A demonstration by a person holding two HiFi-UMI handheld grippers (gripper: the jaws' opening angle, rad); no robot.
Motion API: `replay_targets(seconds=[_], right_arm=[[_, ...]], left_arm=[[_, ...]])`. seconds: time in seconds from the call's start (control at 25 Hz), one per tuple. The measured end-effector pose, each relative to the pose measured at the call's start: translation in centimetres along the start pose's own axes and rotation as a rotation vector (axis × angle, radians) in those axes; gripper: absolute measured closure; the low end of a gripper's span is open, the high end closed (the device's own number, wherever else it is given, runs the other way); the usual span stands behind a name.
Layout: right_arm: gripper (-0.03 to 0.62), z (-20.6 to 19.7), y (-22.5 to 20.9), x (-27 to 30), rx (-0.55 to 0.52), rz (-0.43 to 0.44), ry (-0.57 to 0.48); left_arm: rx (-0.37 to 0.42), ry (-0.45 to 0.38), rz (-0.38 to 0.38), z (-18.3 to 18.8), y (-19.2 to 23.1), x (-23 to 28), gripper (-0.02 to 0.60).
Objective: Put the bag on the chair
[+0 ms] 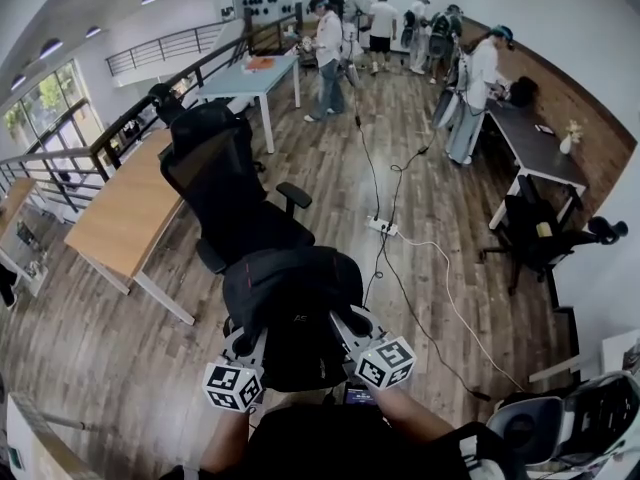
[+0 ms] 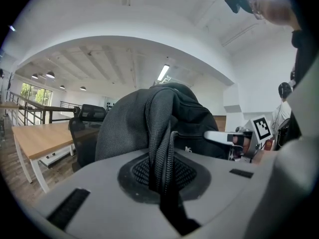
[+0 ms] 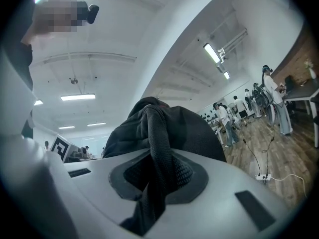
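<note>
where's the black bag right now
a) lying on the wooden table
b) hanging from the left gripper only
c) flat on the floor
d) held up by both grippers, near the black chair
d: the left gripper and the right gripper each have jaws shut on a strap of the bag, which is held up off the floor close to the chair.

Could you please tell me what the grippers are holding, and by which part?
The black bag: the left gripper grips one mesh strap, the right gripper another strap.
</note>
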State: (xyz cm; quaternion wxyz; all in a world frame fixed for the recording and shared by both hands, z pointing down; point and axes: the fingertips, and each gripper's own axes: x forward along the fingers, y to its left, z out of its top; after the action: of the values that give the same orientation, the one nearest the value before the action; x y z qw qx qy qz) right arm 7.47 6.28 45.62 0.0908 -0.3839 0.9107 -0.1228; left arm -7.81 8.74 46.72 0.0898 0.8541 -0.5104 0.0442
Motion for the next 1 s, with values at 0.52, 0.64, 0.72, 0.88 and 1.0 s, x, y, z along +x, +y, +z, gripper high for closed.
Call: replay_targets(seconds=[0.52,0.64,0.72,0.88,1.0], right_arm=[[0.53,0.3,-8.4,5.6,0.017,-0.02,0.029],[0.53,1.0,-10.8,7.6,0.022,-0.029,0.029],[0.53,1.2,-12.4,9.1,0.029,-0.039,0.025],[0.53,1.8,-15.4,12.5,0.028,-0.039,0.032],[0.53,2.2,-17.5,15.0,0.022,-0.023,0.033]], left_arm=[[-0.028,0.012,-0.03,0.2,3.3,9.9,0.558],[-0.031,0.018,-0.041,0.8,4.2,12.7,0.558],[-0.027,0.026,-0.048,1.3,5.2,14.7,0.558],[-0.03,0.035,-0.059,2.1,7.4,18.6,0.558],[-0.028,0.039,-0.066,2.7,8.9,21.1,0.558]])
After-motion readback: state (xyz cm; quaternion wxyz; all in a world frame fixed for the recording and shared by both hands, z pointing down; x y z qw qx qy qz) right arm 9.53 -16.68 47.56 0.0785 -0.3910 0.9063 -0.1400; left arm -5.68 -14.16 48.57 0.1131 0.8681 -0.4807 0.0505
